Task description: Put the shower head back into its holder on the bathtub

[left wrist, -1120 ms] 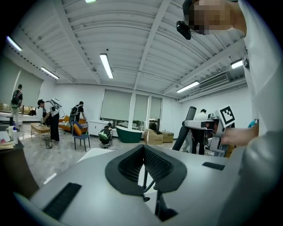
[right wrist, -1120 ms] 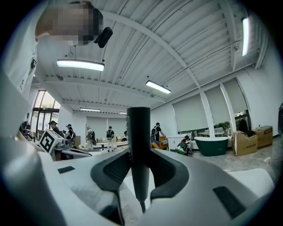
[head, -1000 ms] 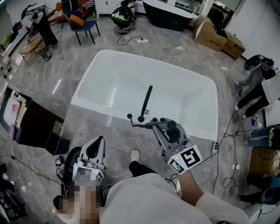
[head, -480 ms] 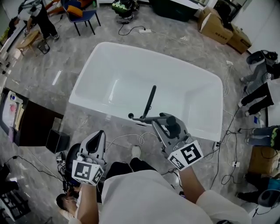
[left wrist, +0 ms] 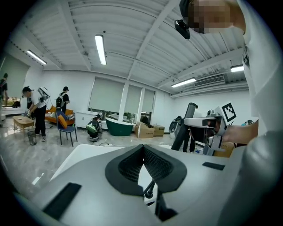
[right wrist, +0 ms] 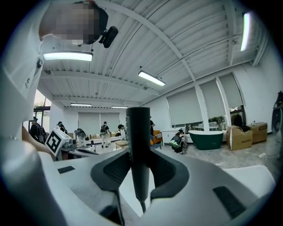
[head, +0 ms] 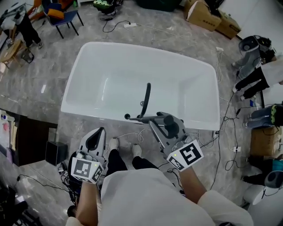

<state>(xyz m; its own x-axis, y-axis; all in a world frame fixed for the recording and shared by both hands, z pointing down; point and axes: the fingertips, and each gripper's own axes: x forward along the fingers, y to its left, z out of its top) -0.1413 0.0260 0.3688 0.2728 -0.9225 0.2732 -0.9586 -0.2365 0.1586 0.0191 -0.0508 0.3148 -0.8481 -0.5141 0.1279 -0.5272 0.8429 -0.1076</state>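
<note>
The white bathtub [head: 84,57] fills the middle of the head view. A black stick-shaped shower head [head: 146,95] leans over the tub's near rim. My right gripper [head: 143,118] is shut on its lower end. In the right gripper view the shower head [right wrist: 138,132] stands upright, clamped between the pads of the right gripper [right wrist: 138,165]. My left gripper [head: 100,131] hangs lower left, over the floor short of the tub. Its fingertips meet with nothing between them [left wrist: 142,149]. From the left gripper view the shower head [left wrist: 179,140] shows at the right. I cannot make out the holder.
A white hose or cable [head: 128,134] loops on the floor by my feet. Black cables [head: 227,128] run along the tub's right end. Cardboard boxes [head: 208,15] and a blue chair [head: 57,13] stand beyond the tub, a dark cabinet [head: 31,132] at left, people [head: 256,75] at right.
I have stepped closer to the tub, and both hands have come forward. The left gripper's marker cube is now in full view. The right gripper still grips the shower head by the near rim.
</note>
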